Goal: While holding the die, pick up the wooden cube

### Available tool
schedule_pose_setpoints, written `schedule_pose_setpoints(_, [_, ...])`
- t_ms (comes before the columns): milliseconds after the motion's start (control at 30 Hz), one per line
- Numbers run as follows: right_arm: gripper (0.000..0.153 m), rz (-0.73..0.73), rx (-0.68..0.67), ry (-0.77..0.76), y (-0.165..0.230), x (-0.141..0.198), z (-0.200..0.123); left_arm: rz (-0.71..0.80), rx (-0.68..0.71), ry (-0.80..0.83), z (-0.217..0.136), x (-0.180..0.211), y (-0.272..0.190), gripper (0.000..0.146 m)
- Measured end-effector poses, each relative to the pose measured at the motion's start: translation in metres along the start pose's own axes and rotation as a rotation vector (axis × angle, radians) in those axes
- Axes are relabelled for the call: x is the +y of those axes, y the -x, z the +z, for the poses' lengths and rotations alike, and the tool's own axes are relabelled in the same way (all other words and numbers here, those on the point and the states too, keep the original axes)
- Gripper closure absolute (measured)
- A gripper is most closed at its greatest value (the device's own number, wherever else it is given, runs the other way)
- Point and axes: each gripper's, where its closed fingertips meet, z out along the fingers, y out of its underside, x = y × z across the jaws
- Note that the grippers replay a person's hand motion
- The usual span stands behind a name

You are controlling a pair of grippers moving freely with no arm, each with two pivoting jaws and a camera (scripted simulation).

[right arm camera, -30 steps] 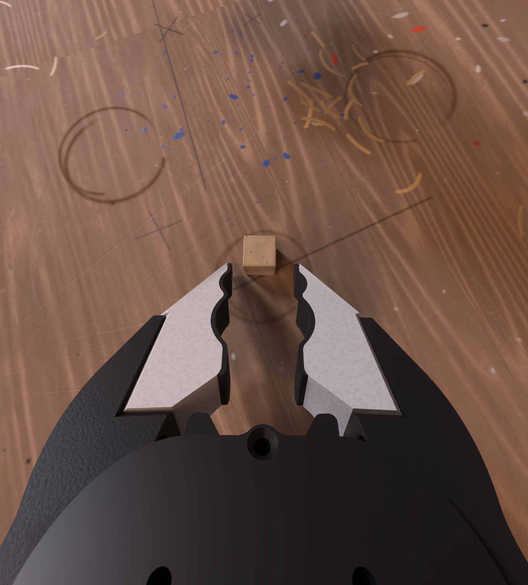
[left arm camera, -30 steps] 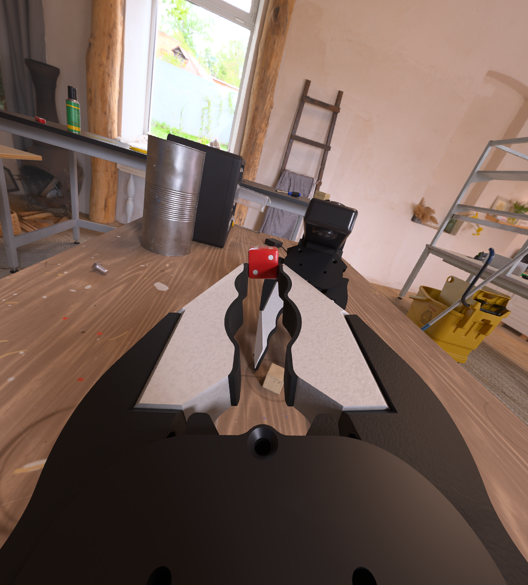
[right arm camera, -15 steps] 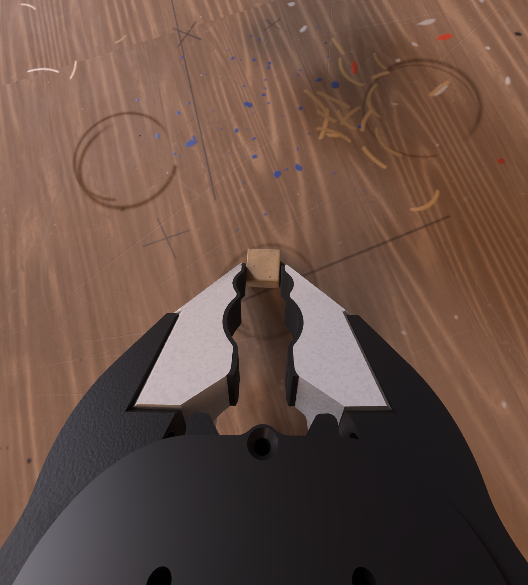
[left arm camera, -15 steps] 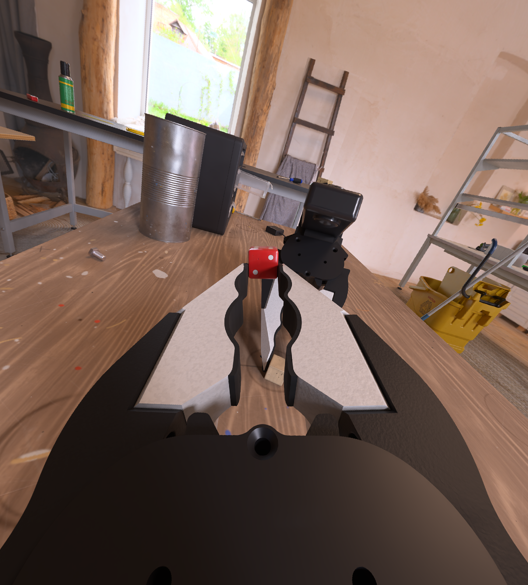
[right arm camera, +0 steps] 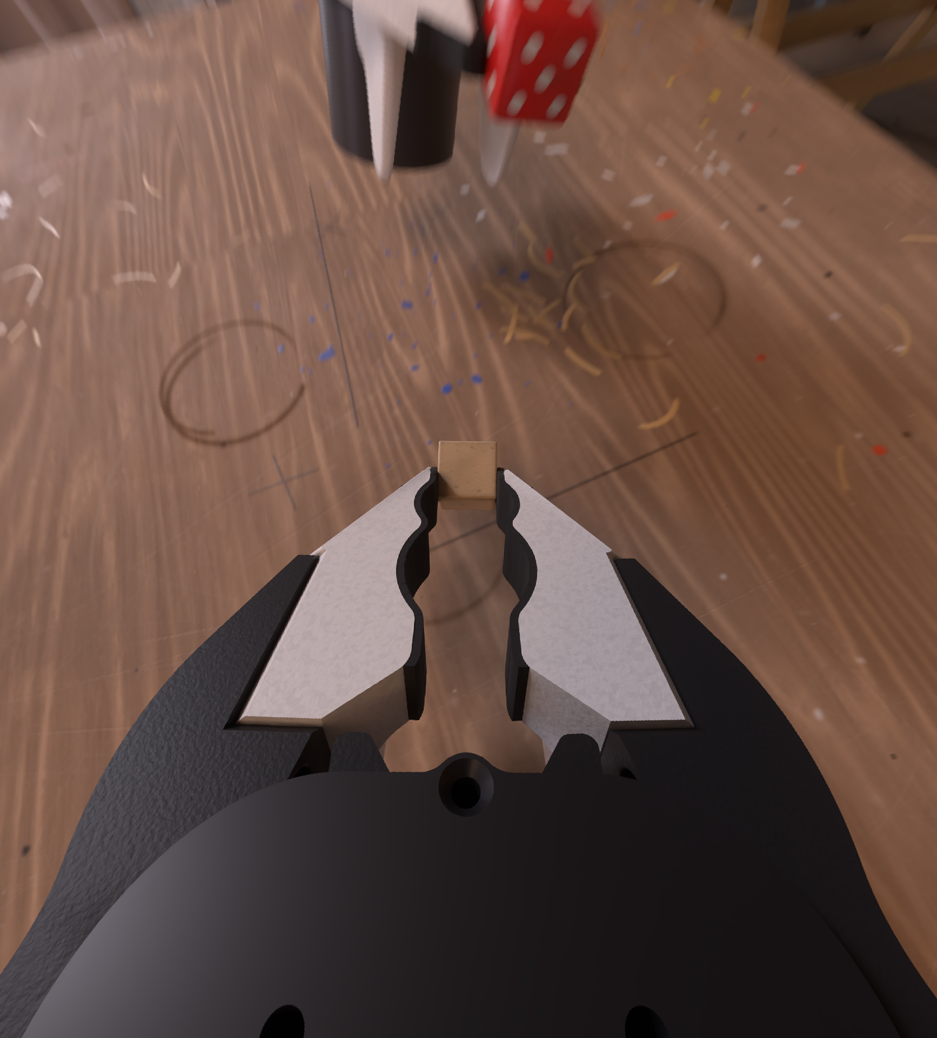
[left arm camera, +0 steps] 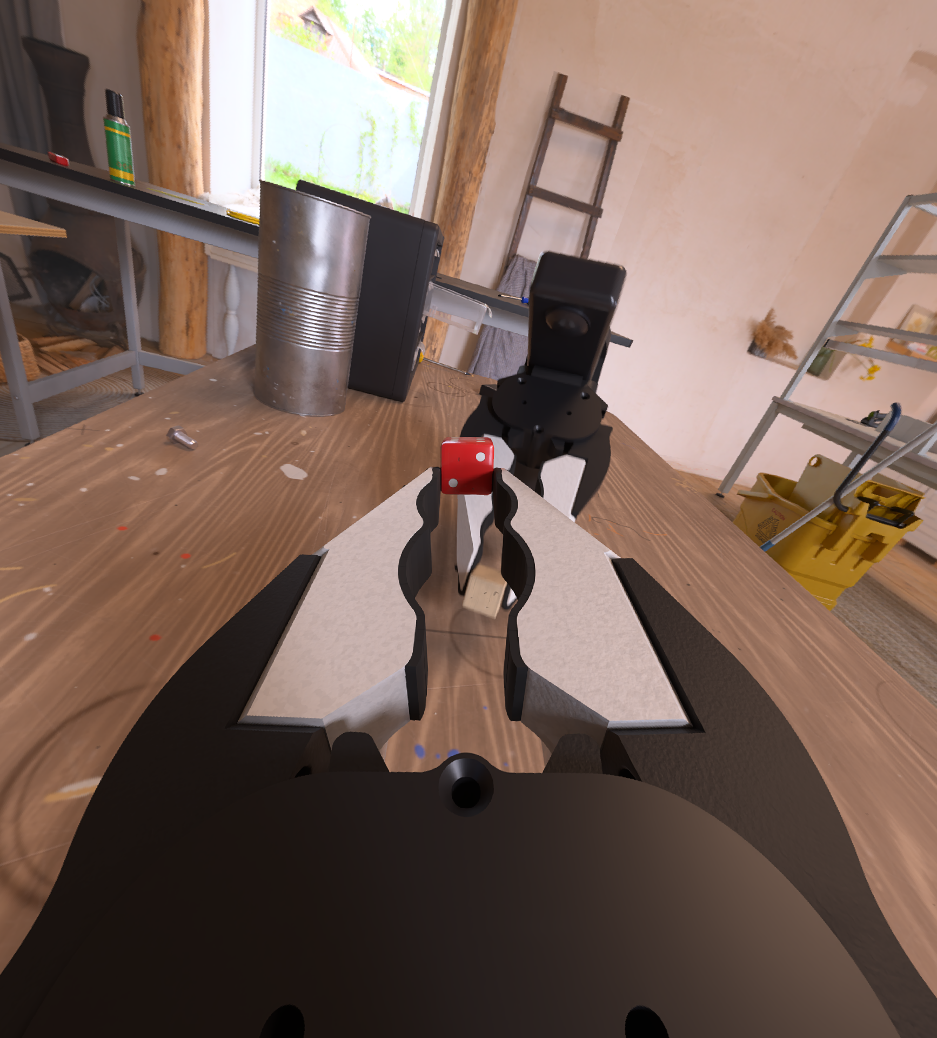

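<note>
Your right claw (right arm camera: 467, 477) is pinching the wooden cube (right arm camera: 467, 474) at frame centre, seemingly just clear of the table (right arm camera: 118, 561). It's probably light, stiff and smooth-faced, so keep gripping its flat sides squarely. Your left claw (left arm camera: 467, 477) is clamping the red die (left arm camera: 467, 466).

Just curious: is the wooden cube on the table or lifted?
Lifted: the wooden cube hangs tilted above the table, pinched by the right hand-held gripper.

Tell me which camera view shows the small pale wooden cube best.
The right wrist view: the small pale wooden cube sits sharp and central, pinched at the right gripper tips. The left wrist view shows it only partly, behind the left gripper.
</note>
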Motion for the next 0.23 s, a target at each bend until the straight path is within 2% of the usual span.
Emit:
schedule_pose_setpoints(133, [0.133, 0.033, -0.036, -0.188, -0.014, -0.028, -0.017, 0.022, -0.013, -0.03, -0.004, -0.005, 0.003, 0.128])
schedule_pose_setpoints(233, [0.133, 0.04, -0.05, -0.274, -0.023, -0.043, -0.024, 0.013, -0.01, -0.081, -0.008, -0.011, 0.005, 0.128])
